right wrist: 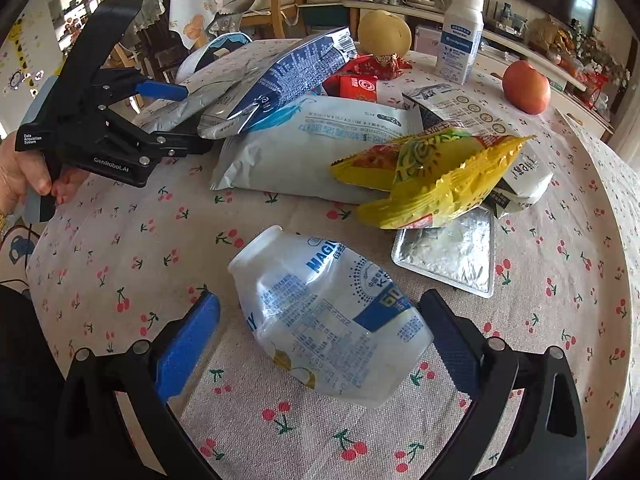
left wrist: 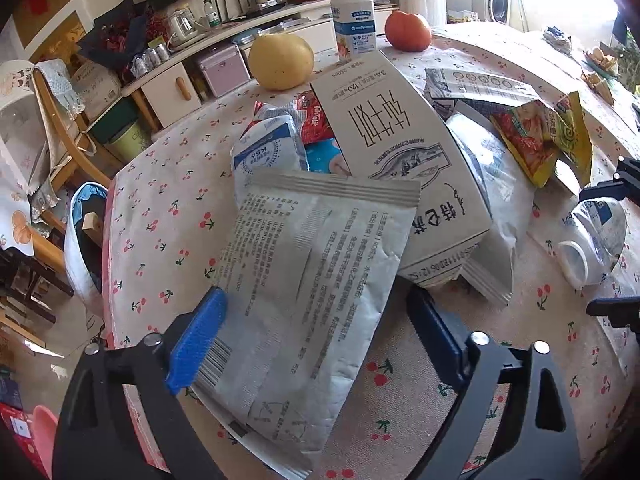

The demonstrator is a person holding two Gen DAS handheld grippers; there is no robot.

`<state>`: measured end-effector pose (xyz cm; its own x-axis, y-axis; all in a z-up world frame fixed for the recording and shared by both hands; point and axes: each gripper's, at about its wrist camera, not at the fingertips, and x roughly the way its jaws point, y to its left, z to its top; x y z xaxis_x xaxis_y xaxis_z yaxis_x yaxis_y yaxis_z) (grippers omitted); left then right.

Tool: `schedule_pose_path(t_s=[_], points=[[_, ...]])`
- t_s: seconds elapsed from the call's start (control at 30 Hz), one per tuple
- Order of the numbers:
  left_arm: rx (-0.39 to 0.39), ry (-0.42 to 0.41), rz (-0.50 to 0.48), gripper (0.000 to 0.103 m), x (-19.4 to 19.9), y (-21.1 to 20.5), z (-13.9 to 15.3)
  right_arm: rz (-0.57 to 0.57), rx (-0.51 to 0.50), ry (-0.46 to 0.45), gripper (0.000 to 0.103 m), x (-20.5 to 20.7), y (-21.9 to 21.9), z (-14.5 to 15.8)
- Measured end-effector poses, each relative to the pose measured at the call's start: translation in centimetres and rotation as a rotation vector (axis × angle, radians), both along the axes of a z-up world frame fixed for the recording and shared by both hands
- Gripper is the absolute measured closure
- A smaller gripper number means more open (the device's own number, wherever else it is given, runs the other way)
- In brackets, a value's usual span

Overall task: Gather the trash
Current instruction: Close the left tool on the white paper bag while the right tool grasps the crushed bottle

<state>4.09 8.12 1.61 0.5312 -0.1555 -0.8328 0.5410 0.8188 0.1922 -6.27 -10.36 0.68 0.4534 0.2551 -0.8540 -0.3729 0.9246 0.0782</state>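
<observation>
Left wrist view first: my left gripper [left wrist: 316, 344] has its blue pads spread wide around a flat grey-white printed foil pouch [left wrist: 304, 300]. The left pad [left wrist: 196, 340] looks to be right against the pouch's edge, while the right pad [left wrist: 436, 340] stands clear of it, so nothing's clamped. At 12 o'clock from the pouch a flattened white milk carton with black lettering [left wrist: 400, 152] lies on the cherry-print tablecloth [left wrist: 168, 216], with a blue-and-white crumpled bag [left wrist: 268, 144] at about 11. Way at the back there's a yellow round pomelo [left wrist: 281, 62], an upright white plastic bottle [left wrist: 354, 20] and an orange-red persimmon [left wrist: 408, 31]. At 3 o'clock sits a crushed clear plastic bottle with blue label [left wrist: 592, 236].

Right wrist view: my left gripper [right wrist: 192, 120] shows at 10 o'clock, held in a hand [right wrist: 24, 176], nosing into the pile of bags. My right gripper [right wrist: 328, 344] has its jaws apart on either side of that crushed bottle [right wrist: 328, 316], which lies on its side on the cloth; the right pad looks close to it, but I can't say it's touching. At 1 o'clock from the bottle is a silver foil tray [right wrist: 452, 252], and above that a yellow crinkled snack wrapper [right wrist: 432, 184] resting on a big white pillow-shaped bag [right wrist: 296, 152].
</observation>
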Motion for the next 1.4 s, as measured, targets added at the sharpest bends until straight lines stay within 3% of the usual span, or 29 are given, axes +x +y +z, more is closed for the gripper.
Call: schedule_pose_path(t_s=[0.17,0.3,0.4,0.53,0.6,0.9,0.93,1.0,1.23,1.27,1.3,1.33,1.37,1.4], points=[[-0.146,0.021,0.117,0.043,0.0,1.9,1.6,-0.001,-0.002,0.003,0.008,0.1,-0.4,0.1],[-0.17,0.012,0.148,0.056,-0.8,1.9,2.2,0.001,-0.014,-0.011,0.027,-0.1,-0.7,0.4],[-0.194,0.019,0.189,0.06,-1.2,1.9,2.4,0.003,-0.018,-0.02,0.037,-0.2,-0.8,0.4],[-0.229,0.012,0.236,0.066,-2.0,2.1,2.9,0.007,-0.026,-0.029,0.042,-0.5,-0.7,0.4],[-0.257,0.007,0.264,0.072,-2.5,2.3,3.4,0.011,-0.029,-0.036,0.054,-0.7,-0.7,0.5],[-0.319,-0.029,0.36,0.081,-5.7,2.7,4.7,0.012,-0.017,-0.059,0.058,-1.4,-0.6,1.2],[-0.327,-0.035,0.37,0.081,-6.1,2.7,4.9,0.011,-0.012,-0.061,0.061,-1.4,-0.7,1.3],[-0.354,-0.045,0.391,0.083,-7.0,2.9,5.3,0.007,-0.01,-0.062,0.096,-1.5,-0.8,1.4],[-0.404,-0.072,0.436,0.087,-8.8,3.2,6.2,0.004,-0.023,-0.062,0.094,-2.2,-0.7,1.3],[-0.417,-0.077,0.439,0.088,-9.0,3.3,6.4,0.003,-0.026,-0.069,0.087,-2.3,-0.6,1.4],[-0.434,-0.082,0.439,0.089,-9.3,3.5,6.7,0.001,-0.023,-0.076,0.065,-2.3,-0.6,1.5],[-0.449,-0.084,0.44,0.089,-9.5,3.6,6.8,-0.005,-0.024,-0.088,0.052,-2.3,-0.5,1.6],[-0.465,-0.085,0.442,0.09,-9.6,3.8,7.0,-0.01,-0.026,-0.104,0.032,-2.4,-0.4,1.7],[-0.484,-0.085,0.448,0.091,-9.6,4.1,7.2,-0.007,-0.024,-0.115,0.03,-2.4,-0.3,1.8]])
